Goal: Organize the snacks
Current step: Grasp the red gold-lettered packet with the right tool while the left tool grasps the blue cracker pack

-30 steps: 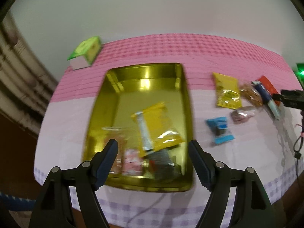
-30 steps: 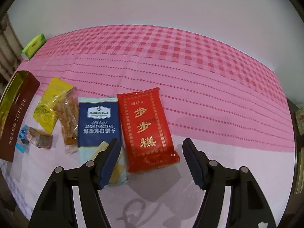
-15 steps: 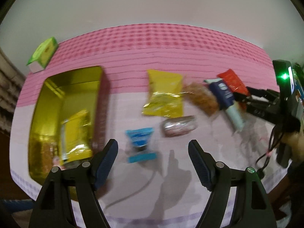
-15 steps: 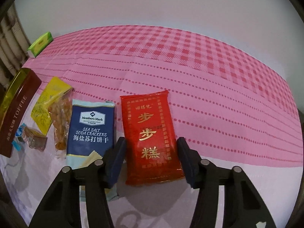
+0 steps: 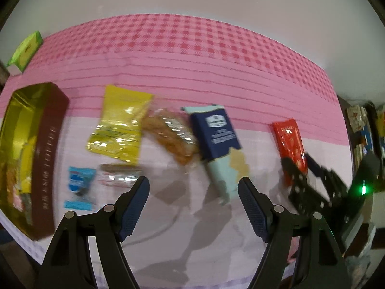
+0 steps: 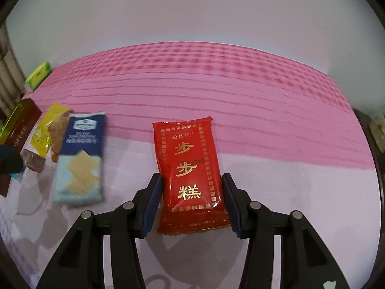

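Nearby, cracker pkt (image 6: 80, 159) lies left of red pkt (image 6: 191, 168) (blurred).

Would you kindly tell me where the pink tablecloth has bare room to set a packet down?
Bare cloth lies right of the red snack packet and across the far checked strip. Crowded: between the blue cracker packet and brown toffee tin.
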`<action>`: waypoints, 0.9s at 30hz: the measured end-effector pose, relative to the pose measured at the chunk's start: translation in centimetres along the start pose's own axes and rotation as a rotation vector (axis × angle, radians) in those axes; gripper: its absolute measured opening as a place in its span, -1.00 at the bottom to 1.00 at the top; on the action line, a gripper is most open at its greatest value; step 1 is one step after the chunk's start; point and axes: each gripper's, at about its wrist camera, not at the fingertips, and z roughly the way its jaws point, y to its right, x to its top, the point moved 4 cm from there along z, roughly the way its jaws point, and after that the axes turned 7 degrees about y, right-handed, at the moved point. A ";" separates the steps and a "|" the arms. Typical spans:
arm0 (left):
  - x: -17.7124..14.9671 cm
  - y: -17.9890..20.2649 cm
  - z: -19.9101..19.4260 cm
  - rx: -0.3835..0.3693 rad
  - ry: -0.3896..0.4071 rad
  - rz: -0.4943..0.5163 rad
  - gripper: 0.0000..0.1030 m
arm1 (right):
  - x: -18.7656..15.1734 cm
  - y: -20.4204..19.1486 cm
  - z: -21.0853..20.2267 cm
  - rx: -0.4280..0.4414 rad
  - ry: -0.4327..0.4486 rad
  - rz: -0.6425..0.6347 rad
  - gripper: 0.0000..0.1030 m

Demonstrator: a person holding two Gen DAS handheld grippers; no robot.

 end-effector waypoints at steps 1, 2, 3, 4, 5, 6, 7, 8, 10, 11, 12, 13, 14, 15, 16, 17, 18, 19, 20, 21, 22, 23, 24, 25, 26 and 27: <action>0.0 0.7 0.3 0.005 -0.007 -0.004 0.49 | -0.2 0.5 -0.2 -0.006 0.003 0.006 -0.11; -0.1 1.4 0.6 0.008 -0.014 -0.008 0.49 | -0.4 0.8 -0.4 -0.007 0.007 0.012 -0.11; -0.1 2.1 0.9 0.008 -0.020 -0.010 0.49 | -0.7 1.1 -0.6 -0.007 0.012 0.017 -0.11; -0.1 2.8 1.2 0.016 -0.025 -0.012 0.49 | -0.8 1.2 -0.7 -0.009 0.015 0.018 -0.10; 0.0 3.3 1.5 0.028 -0.028 -0.014 0.49 | -1.0 1.3 -0.8 -0.009 0.021 0.018 -0.10; 0.2 3.6 1.8 0.042 -0.031 -0.016 0.49 | -1.0 1.3 -0.9 -0.010 0.026 0.018 -0.10; 0.3 4.1 2.3 0.063 -0.035 -0.021 0.49 | -1.1 1.4 -0.9 -0.010 0.030 0.018 -0.10; 0.4 4.6 2.6 0.078 -0.038 -0.021 0.49 | -1.2 1.4 -0.9 -0.011 0.037 0.019 -0.09; 0.6 5.4 3.4 0.125 -0.039 -0.018 0.49 | -1.5 1.2 -1.0 -0.015 0.055 0.016 -0.07; 0.7 5.8 3.7 0.137 -0.036 -0.014 0.49 | -1.6 1.2 -1.1 -0.017 0.064 0.013 -0.06; 0.9 6.2 4.0 0.155 -0.036 -0.003 0.49 | -1.8 1.1 -1.1 -0.019 0.076 0.012 -0.06; 1.0 6.6 4.3 0.180 -0.033 0.010 0.49 | -1.9 1.0 -1.2 -0.020 0.084 0.013 -0.05; 1.1 7.1 4.6 0.202 -0.024 0.024 0.49 | -1.8 1.0 -1.2 -0.019 0.084 0.015 -0.05; 1.2 7.5 4.8 0.220 -0.018 0.038 0.49 | -1.8 1.0 -1.2 -0.018 0.084 0.017 -0.05; 1.3 7.9 5.2 0.235 -0.016 0.049 0.49 | -1.8 1.0 -1.2 -0.018 0.084 0.018 -0.05; 1.3 8.1 5.5 0.246 -0.021 0.055 0.49 | -1.8 1.0 -1.3 -0.018 0.084 0.017 -0.04; 1.3 8.2 5.9 0.252 -0.028 0.053 0.49 | -1.8 1.0 -1.2 -0.017 0.084 0.017 -0.04; 1.2 8.2 6.1 0.254 -0.035 0.050 0.49 | -1.7 1.0 -1.3 -0.016 0.085 0.018 -0.04; 1.0 8.2 6.4 0.258 -0.043 0.045 0.49 | -1.7 1.0 -1.2 -0.015 0.084 0.018 -0.04; 0.8 8.1 6.7 0.262 -0.048 0.041 0.49 | -1.7 1.0 -1.2 -0.015 0.084 0.018 -0.03; 0.8 8.2 7.1 0.264 -0.054 0.039 0.49 | -1.7 1.0 -1.3 -0.015 0.084 0.018 -0.03; 0.7 8.2 7.4 0.264 -0.060 0.037 0.49 | -1.7 1.0 -1.3 -0.015 0.085 0.019 -0.03; 0.7 8.2 7.6 0.268 -0.062 0.038 0.49 | -1.7 1.0 -1.3 -0.014 0.085 0.019 -0.03; 0.4 8.2 7.6 0.271 -0.063 0.042 0.49 | -1.7 1.0 -1.2 -0.014 0.084 0.019 -0.03; 0.3 8.3 7.6 0.270 -0.058 0.044 0.49 | -1.6 1.0 -1.2 -0.013 0.084 0.019 -0.02; 0.2 8.3 7.6 0.269 -0.055 0.043 0.49 | -1.6 1.0 -1.2 -0.014 0.084 0.019 -0.02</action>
